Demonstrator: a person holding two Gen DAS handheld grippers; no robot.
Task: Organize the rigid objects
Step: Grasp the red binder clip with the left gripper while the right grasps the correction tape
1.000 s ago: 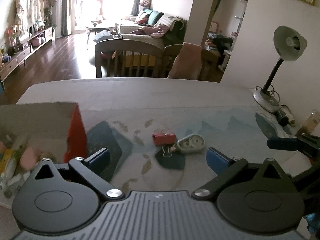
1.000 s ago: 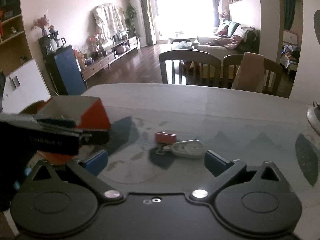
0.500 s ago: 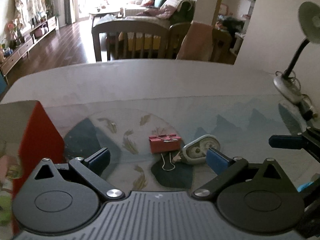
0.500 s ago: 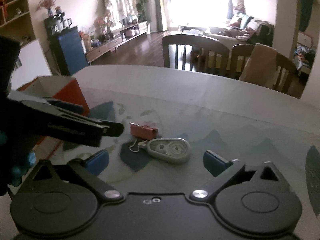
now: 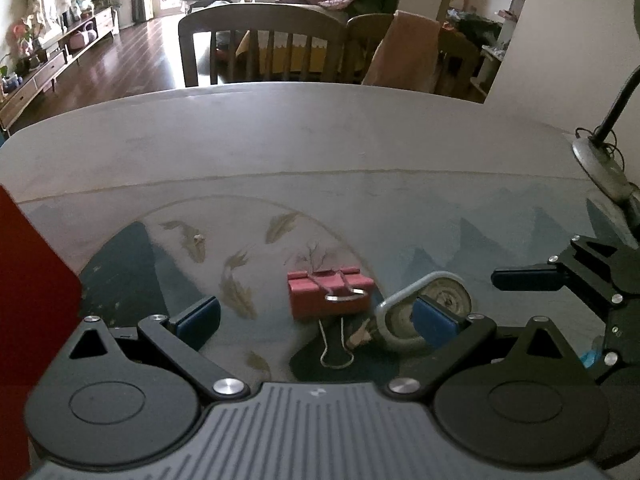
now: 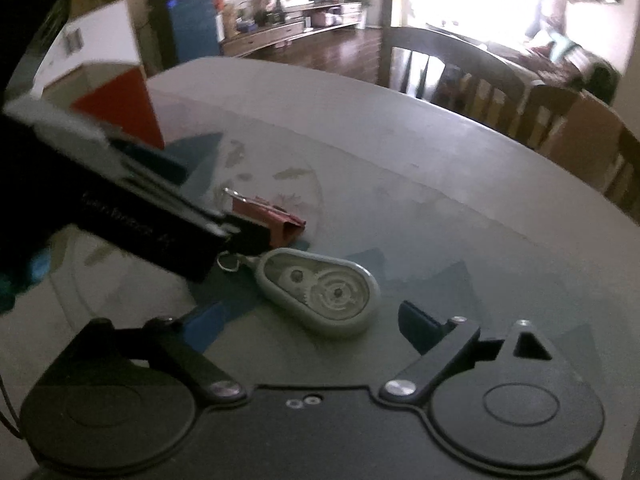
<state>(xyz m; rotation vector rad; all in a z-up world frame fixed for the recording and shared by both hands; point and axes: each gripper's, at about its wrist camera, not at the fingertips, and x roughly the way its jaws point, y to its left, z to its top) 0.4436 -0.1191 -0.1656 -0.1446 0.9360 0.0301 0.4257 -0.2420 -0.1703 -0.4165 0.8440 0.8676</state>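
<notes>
A red binder clip (image 5: 326,294) lies on the patterned table mat, its wire handle toward me. A grey correction-tape dispenser (image 5: 436,300) lies just right of it. My left gripper (image 5: 316,322) is open, its fingers straddling the clip, the right pad in front of the dispenser. In the right wrist view the dispenser (image 6: 320,290) lies between the fingers of my open right gripper (image 6: 312,322); the clip (image 6: 270,218) sits behind it, partly hidden by the left gripper's body (image 6: 132,220). A red-sided box (image 6: 120,108) stands at the left.
The red box's side (image 5: 36,292) stands close at the left. A desk lamp base (image 5: 600,168) stands at the table's right edge. Wooden chairs (image 5: 260,44) stand beyond the far table edge. The right gripper's finger (image 5: 532,278) reaches in from the right.
Both grippers have moved forward and down toward the clip and the dispenser, which now look larger. The left gripper moved right, away from the red box. Both stay open.
</notes>
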